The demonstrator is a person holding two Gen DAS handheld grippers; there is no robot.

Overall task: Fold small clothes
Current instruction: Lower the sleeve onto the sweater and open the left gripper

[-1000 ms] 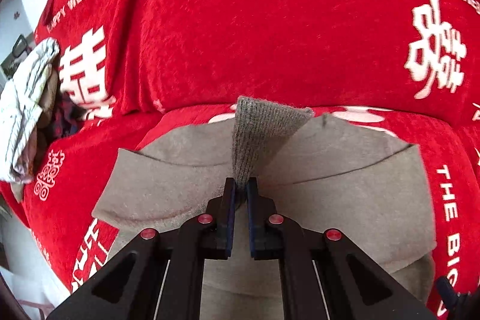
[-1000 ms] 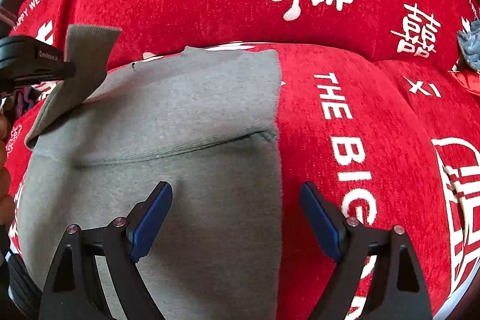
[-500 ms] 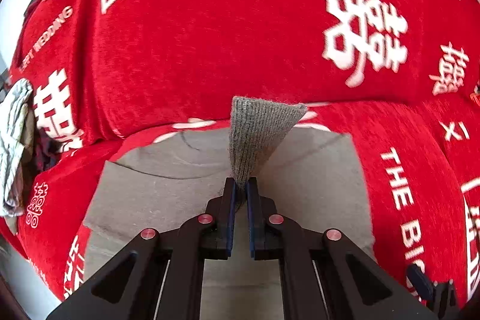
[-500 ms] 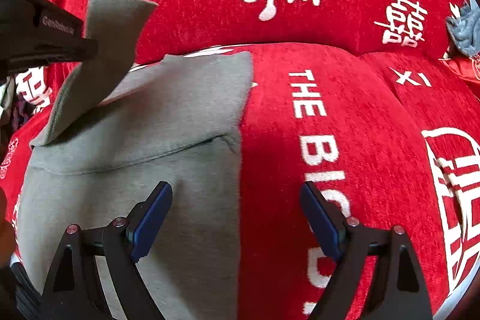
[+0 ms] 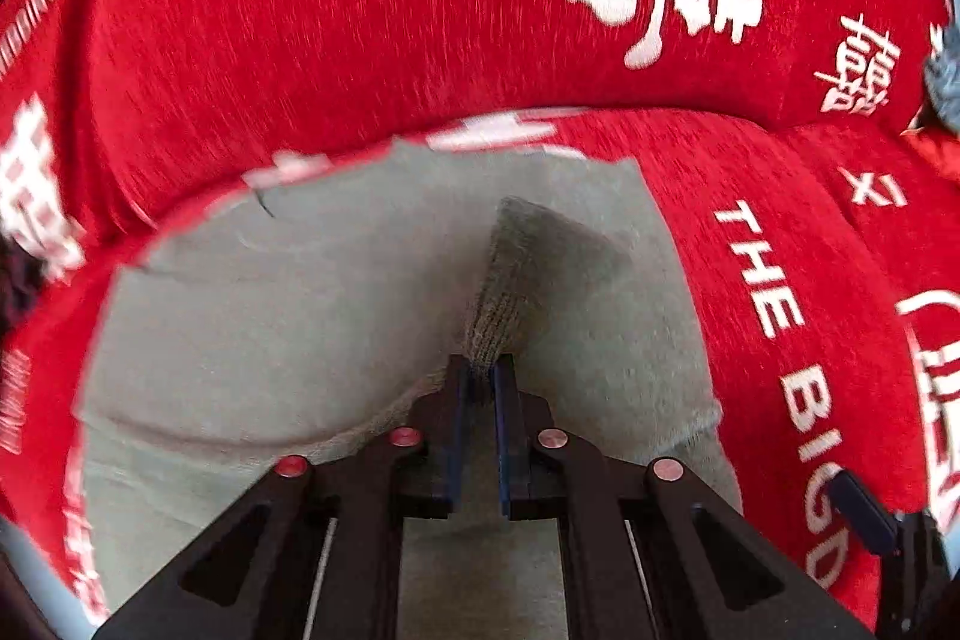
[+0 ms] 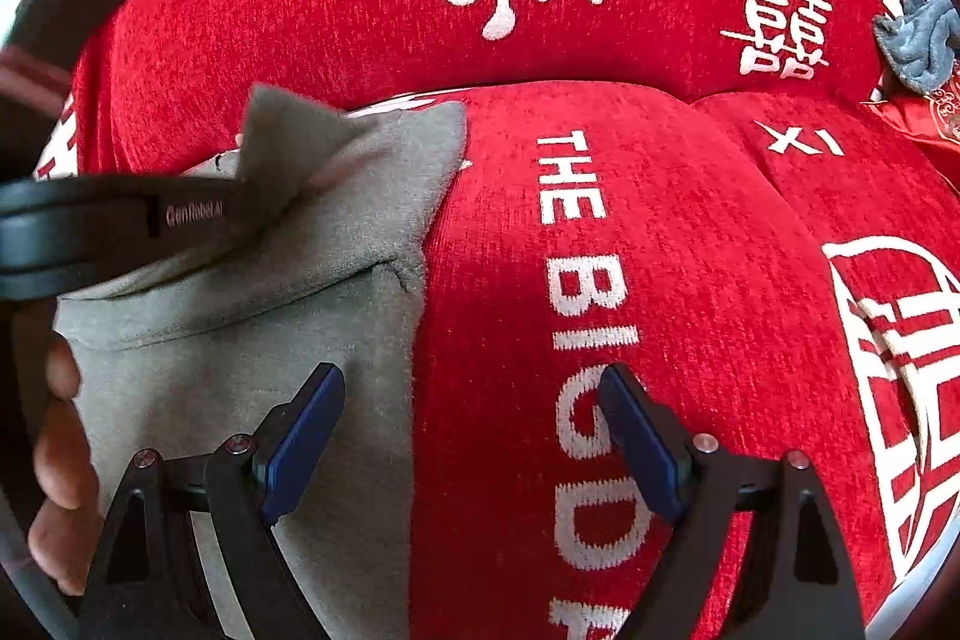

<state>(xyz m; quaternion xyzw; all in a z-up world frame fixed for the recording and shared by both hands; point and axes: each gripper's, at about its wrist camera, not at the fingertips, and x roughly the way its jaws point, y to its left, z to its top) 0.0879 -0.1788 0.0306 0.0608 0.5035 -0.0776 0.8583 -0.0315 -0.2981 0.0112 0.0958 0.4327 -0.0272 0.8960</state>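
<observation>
A grey knit garment [image 5: 300,304] lies flat on a red sofa cover. My left gripper [image 5: 482,370] is shut on the garment's ribbed cuff [image 5: 510,292] and holds it folded over the garment's body. In the right wrist view the left gripper [image 6: 120,220] comes in from the left with the cuff [image 6: 288,142] raised above the grey garment [image 6: 240,370]. My right gripper [image 6: 474,430] is open and empty, low over the garment's right edge, its left finger [image 6: 300,430] above the grey cloth and its right finger [image 6: 642,448] above the red cover.
The red sofa cover [image 6: 690,220] with white lettering spreads under and behind everything, and its backrest [image 5: 420,10] rises at the far side. A blue-grey cloth [image 6: 918,40] lies at the far right on the sofa. A hand [image 6: 60,460] holds the left gripper.
My left gripper has carried the cuff to the right and down over the garment's body. The right gripper has shifted slightly right and stays open.
</observation>
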